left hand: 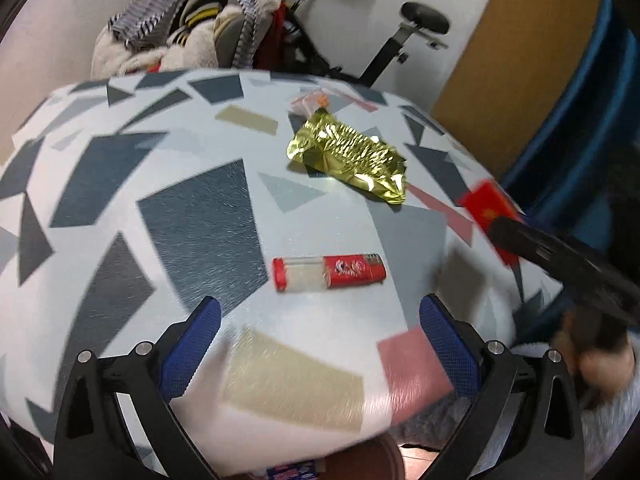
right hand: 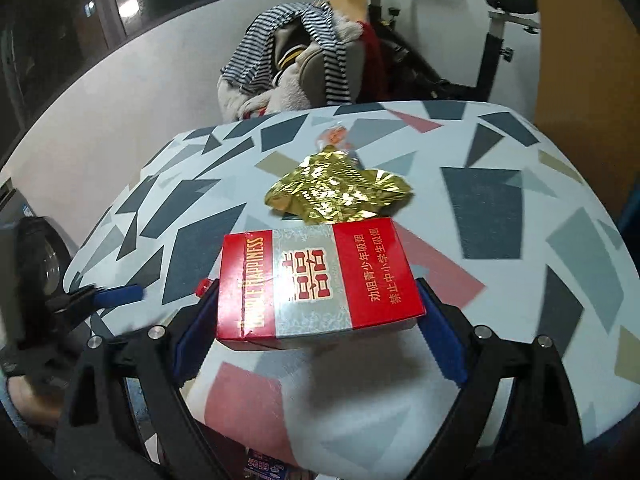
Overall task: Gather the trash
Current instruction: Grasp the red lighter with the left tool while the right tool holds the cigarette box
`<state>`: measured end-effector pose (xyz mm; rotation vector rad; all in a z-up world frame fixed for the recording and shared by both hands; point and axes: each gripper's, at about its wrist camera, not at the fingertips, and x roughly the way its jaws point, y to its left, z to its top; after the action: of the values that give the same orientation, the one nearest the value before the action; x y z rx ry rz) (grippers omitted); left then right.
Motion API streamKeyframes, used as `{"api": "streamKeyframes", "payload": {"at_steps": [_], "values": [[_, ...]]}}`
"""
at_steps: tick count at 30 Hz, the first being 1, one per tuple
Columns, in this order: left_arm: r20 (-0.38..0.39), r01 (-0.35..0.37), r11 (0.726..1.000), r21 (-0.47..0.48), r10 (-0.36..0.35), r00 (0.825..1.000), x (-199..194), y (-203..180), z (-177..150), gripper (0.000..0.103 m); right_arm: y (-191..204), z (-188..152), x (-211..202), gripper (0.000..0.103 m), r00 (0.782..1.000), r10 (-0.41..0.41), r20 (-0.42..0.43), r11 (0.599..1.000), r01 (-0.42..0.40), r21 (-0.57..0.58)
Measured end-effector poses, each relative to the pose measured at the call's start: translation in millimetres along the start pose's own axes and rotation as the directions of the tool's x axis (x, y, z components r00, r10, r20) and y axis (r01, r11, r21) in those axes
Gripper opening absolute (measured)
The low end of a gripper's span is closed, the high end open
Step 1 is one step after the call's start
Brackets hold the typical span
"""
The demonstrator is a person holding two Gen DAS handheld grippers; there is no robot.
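Four bits of trash in sight, two grippers, one table.

On the patterned table that's one crumpled gold foil wrapper right of centre in the left wrist view, one red lighter just below it, and one small clear wrapper with an orange spot above the foil, too blurred to read. One red cigarette pack fills the middle of the right wrist view. Two grippers: left gripper, right gripper. One exercise bike, upper right; one heap of clothes, top centre.
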<state>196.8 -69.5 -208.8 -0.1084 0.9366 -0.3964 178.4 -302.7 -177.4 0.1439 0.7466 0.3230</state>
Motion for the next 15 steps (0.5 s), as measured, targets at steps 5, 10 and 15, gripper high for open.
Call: {"api": "streamKeyframes", "payload": {"at_steps": [5, 10, 15], "values": [[-0.048, -0.009, 0.999, -0.049, 0.007, 0.999, 24.8, -6.2, 11.9, 0.097, -20.7, -7.3, -13.0, 0.089, 1.0, 0.014, 0.014, 0.998, -0.015, 0.06], [-0.073, -0.061, 0.998, 0.018, 0.062, 0.995, 41.0, -20.6, 17.3, 0.097, -30.1, -10.5, -17.0, 0.089, 0.999, 0.027, 0.022, 0.995, -0.029, 0.09], [-0.082, -0.136, 0.991, 0.014, 0.136, 0.987, 54.2, -20.9, 23.7, 0.097, -30.2, -12.5, -16.7, 0.089, 0.999, 0.033, 0.023, 0.996, -0.035, 0.085]]}}
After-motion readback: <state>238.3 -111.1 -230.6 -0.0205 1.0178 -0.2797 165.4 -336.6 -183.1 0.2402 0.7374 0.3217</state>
